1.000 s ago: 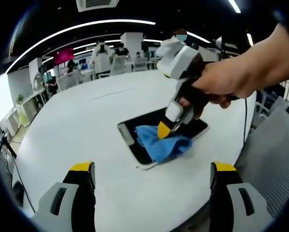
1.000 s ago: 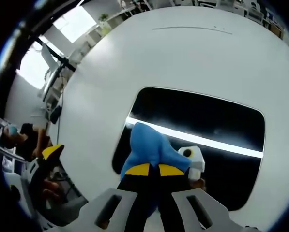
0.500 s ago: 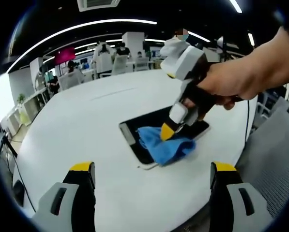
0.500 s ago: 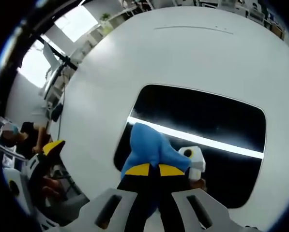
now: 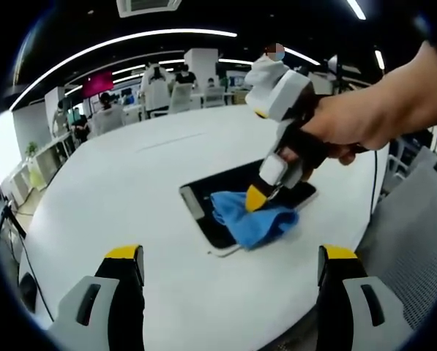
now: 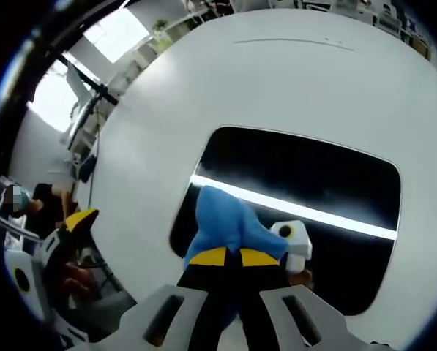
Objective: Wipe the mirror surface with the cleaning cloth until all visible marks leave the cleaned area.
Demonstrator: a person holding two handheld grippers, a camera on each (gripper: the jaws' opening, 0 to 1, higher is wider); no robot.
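Left gripper view: I'm holding my left gripper [image 5: 229,292] released above the table [image 5: 116,183]; rightward, my right gripper [image 5: 256,197] is pinching the soft blue cloth [image 5: 255,219] bunched on the mirror [image 5: 203,208], which I'm judging fragile.

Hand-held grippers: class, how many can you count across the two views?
2. The right hand-held gripper pinches the blue cloth over the mirror. The left hand-held gripper is held open above the white table, away from the mirror.
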